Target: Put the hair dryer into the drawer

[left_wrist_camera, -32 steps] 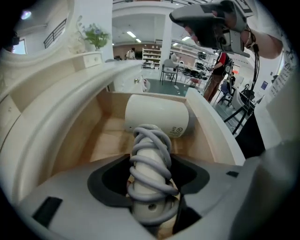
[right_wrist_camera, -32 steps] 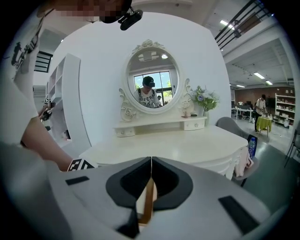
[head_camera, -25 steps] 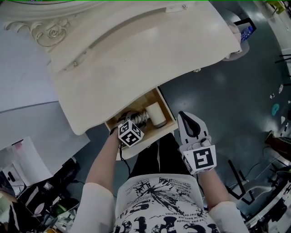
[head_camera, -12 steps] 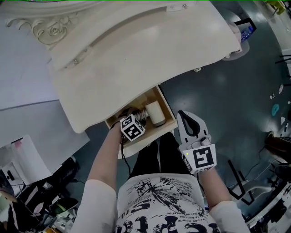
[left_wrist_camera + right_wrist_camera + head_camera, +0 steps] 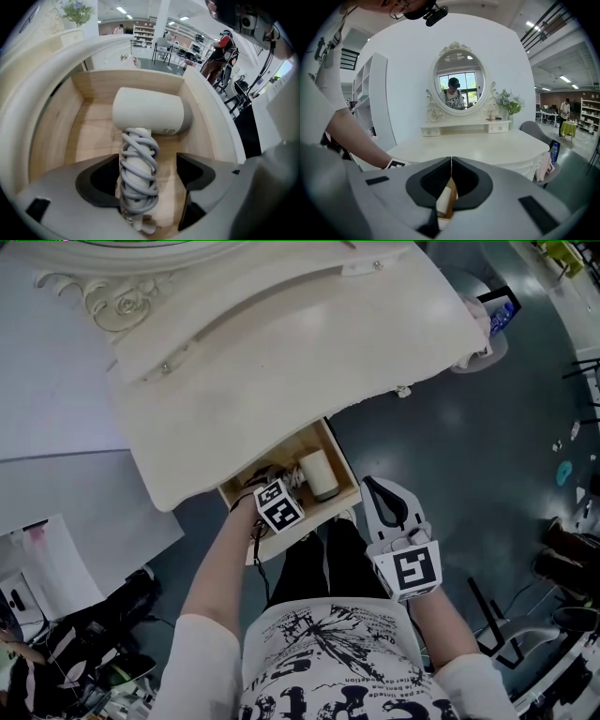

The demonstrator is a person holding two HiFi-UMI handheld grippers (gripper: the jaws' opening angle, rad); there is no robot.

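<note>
The left gripper had just been opening, jaws wide — the hair dryer lay loose between them in the drawer, barrel at twelve o'clock. The right gripper was closed, empty

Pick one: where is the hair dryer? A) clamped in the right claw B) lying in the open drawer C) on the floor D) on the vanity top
B: the left gripper view shows the hair dryer lying on the wooden bottom of the drawer. Its cord-wrapped handle sits between the jaws of the left claw, which have just been opening and stand apart.
</note>
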